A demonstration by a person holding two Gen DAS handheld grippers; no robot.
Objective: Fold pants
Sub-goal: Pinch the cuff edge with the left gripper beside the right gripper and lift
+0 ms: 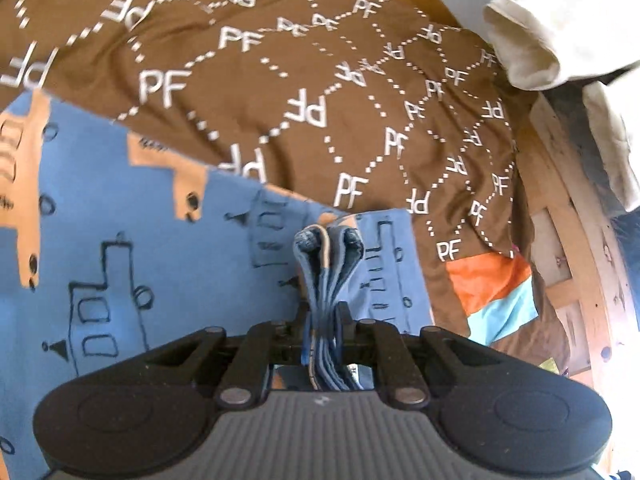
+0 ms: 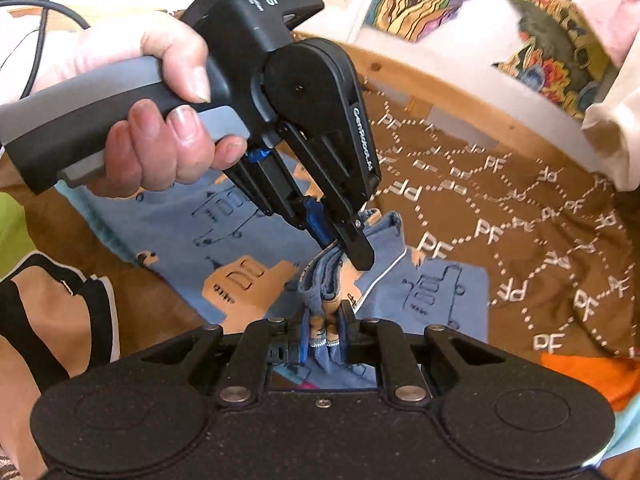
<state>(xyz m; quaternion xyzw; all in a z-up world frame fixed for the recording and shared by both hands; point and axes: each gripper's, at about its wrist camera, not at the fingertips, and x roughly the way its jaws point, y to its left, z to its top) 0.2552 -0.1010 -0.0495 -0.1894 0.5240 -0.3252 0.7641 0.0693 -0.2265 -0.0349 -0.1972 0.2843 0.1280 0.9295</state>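
The pants [image 1: 160, 264] are blue with orange patches and black line drawings; they lie partly folded on a brown bedcover with white "PF" print [image 1: 280, 80]. My left gripper [image 1: 325, 316] is shut on a bunched edge of the pants, several layers thick. In the right wrist view the left gripper [image 2: 344, 240] shows from outside, held in a hand, pinching the same bunch. My right gripper [image 2: 326, 320] is shut on that bunch just below it, on the pants [image 2: 180, 256].
A wooden bed frame [image 1: 560, 240] curves round the right side. Cream clothing [image 1: 560, 40] lies at the upper right. An orange and turquoise cloth [image 1: 496, 296] lies by the pants. A colourful patterned fabric [image 2: 480, 0] is behind the frame. The person's leg [image 2: 40, 320] is at the left.
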